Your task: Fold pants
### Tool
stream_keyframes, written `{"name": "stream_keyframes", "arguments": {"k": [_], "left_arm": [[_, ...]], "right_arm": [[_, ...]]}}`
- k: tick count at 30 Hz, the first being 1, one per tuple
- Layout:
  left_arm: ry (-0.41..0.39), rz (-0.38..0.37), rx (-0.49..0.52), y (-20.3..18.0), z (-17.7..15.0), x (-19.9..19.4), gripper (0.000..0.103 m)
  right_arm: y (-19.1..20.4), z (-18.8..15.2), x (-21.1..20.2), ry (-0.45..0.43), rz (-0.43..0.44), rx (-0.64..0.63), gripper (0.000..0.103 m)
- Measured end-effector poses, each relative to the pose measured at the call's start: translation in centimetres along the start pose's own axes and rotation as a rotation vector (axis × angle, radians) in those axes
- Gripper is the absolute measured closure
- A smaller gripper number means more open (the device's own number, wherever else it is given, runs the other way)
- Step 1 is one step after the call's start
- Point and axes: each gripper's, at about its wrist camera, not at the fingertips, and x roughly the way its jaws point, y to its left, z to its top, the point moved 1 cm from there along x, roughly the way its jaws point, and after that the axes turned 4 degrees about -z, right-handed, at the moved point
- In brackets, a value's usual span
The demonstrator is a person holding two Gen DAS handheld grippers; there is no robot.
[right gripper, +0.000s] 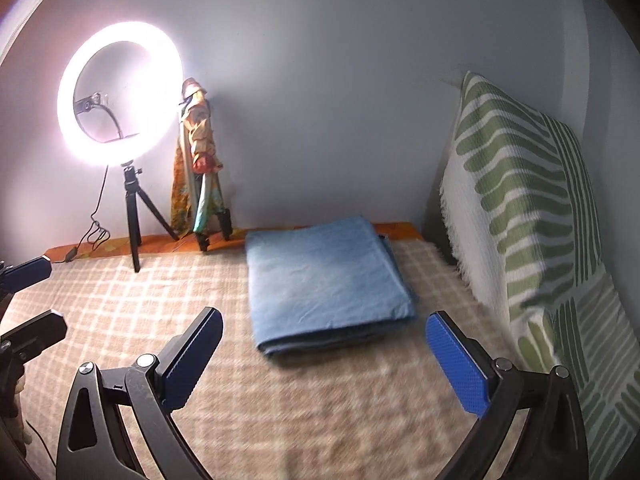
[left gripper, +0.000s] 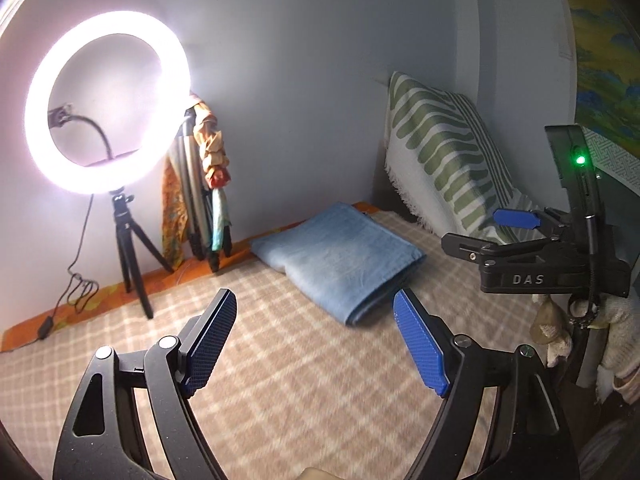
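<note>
A beige and cream checked woven blanket covers the bed and fills the lower part of both views, with an orange patterned sheet edge showing along the pale wall. At the right end of the bed a large white cushion with green leaf-like stripes and a fringed edge leans upright against the wall. A bright white ring light on a small black tripod stands at the far left of the bed, its cable trailing down onto the sheet. Just beside it a second folded tripod draped with orange and yellow patterned cloth leans on the wall.

The light blue pants, folded into a flat rectangular stack, lie on the blanket near the far edge, between the draped tripod and the striped cushion. Their folded edge faces the cameras.

The right gripper, black with blue textured pads, hangs above the blanket with its jaws spread wide and nothing between them; the pants lie just ahead of its fingertips, roughly centred between them and not touched. The left gripper is likewise spread wide and holds nothing, and the pants lie ahead of it and slightly to the right, apart from its pads. In the left wrist view the right gripper's body appears at the right, held by a white-gloved hand.
</note>
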Motion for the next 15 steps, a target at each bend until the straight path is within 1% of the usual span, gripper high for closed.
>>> {"name": "stream_keyframes", "arguments": {"k": [4,9,15], "left_arm": [[-0.004,0.016,-0.002,0.3,-2.2,-1.9,0.022],[0.010,0.044,0.007,0.7,-4.5,-2.9,0.021],[0.005,0.066,-0.012,1.7,-6.4,-3.4,0.021]], "right_arm": [[1.4,-2.0,-0.9,0.005,-0.008,0.013,0.000],[3.0,-4.3,-1.5,0.020,0.003,0.034,0.000],[4.3,-5.7,-2.2,0.005,0.003,0.038,0.000]]}}
